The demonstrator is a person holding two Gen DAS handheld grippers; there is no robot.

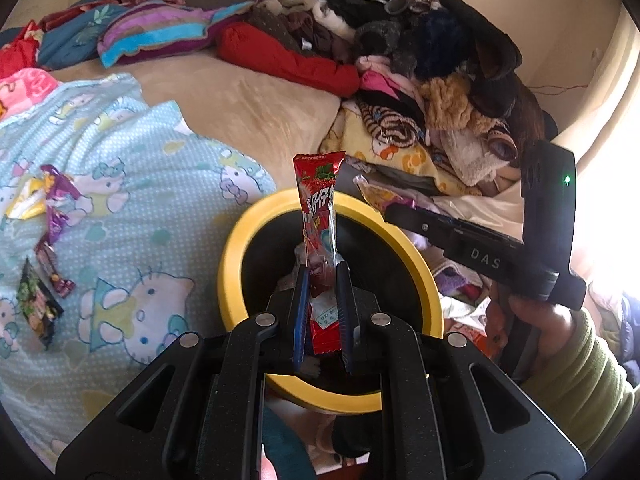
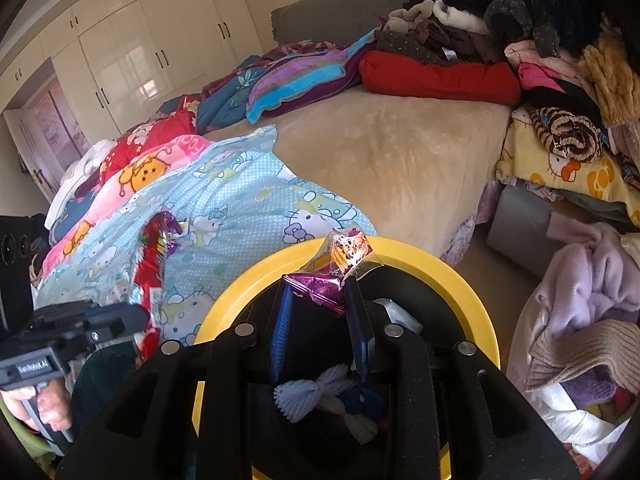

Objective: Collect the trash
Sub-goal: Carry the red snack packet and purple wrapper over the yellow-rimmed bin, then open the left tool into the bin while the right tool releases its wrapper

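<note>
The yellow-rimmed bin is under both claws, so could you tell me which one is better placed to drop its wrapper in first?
Probably the left. The left claw holds its red wrapper upright over the yellow-rimmed bin opening. The right claw grips its purple wrapper nearer the far rim, so release looks riskier.

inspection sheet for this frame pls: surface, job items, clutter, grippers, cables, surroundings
Surface: bed, beige cover, Hello Kitty quilt on it.
Job's things: yellow-rimmed bin; red wrapper and purple wrapper held over it; three or so loose wrappers on the quilt.
Clutter: clothes pile, folded blankets.
Grippers: left gripper shut on red wrapper; right gripper shut on purple wrapper.
Cables: thin red wire by the wall.
Surroundings: white wardrobe.
</note>
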